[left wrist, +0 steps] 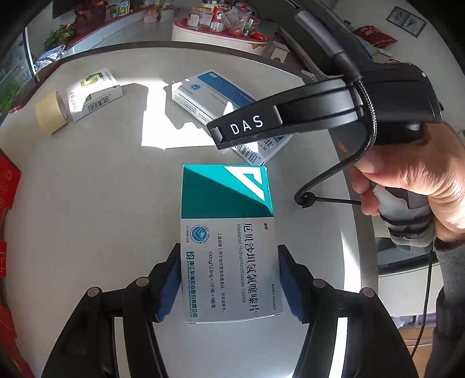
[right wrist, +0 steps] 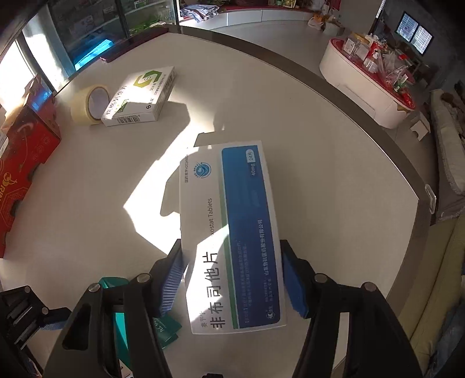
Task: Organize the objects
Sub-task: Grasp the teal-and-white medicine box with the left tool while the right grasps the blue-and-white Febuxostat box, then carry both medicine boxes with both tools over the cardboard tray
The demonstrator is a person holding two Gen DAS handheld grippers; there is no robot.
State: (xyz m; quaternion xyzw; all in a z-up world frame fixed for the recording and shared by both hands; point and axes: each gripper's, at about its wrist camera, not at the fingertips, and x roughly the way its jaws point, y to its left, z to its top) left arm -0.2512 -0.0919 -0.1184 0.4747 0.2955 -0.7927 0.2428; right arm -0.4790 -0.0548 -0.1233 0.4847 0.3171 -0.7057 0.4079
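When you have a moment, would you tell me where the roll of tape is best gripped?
The roll of tape stands on edge against the green-logo box, its open core facing the camera. A hand-held gripper would best come from above and pinch the top of the ring, one finger in the core, one on the outer face.

teal-and-silver box [left wrist: 229, 241], blue-and-white box [right wrist: 232, 238], beige tape [right wrist: 90, 103].

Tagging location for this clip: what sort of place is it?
Probably a pharmacy or small shop: medicine boxes such as the teal box and blue box lie on a curved counter, with glass display cabinets behind.
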